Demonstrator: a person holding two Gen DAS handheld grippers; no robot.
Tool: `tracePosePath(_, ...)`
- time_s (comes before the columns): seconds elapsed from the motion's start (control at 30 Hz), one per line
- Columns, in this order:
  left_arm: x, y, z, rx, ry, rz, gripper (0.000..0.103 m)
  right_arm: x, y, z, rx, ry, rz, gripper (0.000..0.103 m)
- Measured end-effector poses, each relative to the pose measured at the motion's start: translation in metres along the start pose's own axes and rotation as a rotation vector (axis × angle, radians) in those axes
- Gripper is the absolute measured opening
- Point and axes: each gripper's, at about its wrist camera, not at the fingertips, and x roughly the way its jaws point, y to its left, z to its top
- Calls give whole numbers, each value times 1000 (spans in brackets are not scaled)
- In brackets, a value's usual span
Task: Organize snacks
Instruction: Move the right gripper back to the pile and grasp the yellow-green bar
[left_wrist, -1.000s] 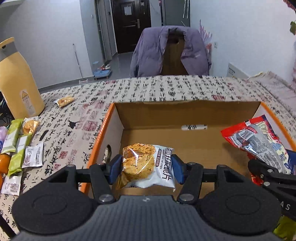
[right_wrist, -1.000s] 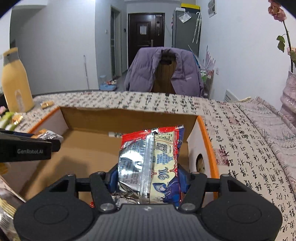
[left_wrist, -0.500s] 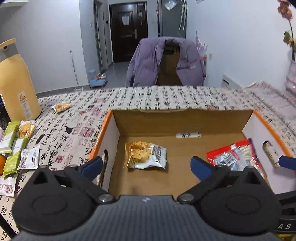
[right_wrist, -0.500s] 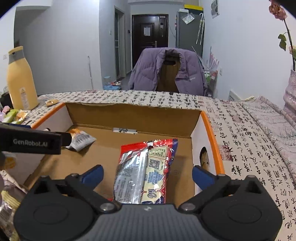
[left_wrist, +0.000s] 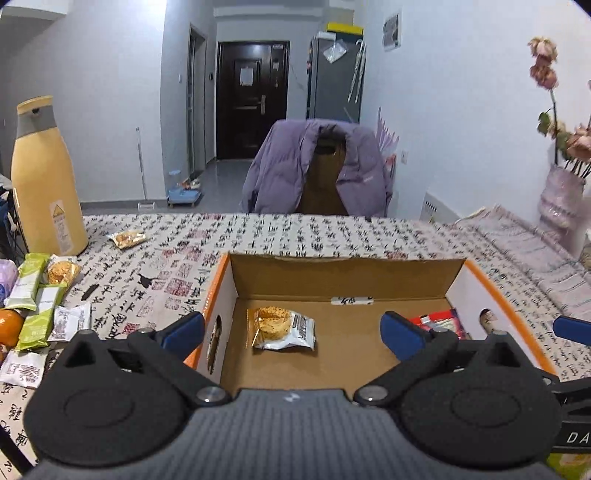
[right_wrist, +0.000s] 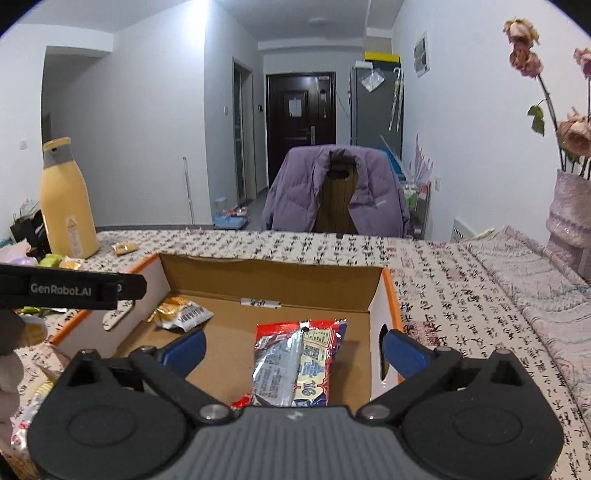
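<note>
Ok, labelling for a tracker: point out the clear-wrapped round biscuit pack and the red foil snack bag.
Clear-wrapped round biscuit pack (left_wrist: 282, 328), left wrist view, wrapper middle.
Red foil snack bag (right_wrist: 295, 363), right wrist view, silver back seam.

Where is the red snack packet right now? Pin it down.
The red snack packet lies flat on the cardboard box floor, right side, near the right wall's handle hole, apart from the biscuit packet.

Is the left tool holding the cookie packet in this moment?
No, the left tool stands open and empty, while the cookie packet lies on the floor of the cardboard box.
</note>
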Motion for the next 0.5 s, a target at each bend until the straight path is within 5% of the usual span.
tracePosePath(0.5, -66, 6, -33, 3, -72, -36, 103, -54, -8, -31, 29, -34, 20, 103)
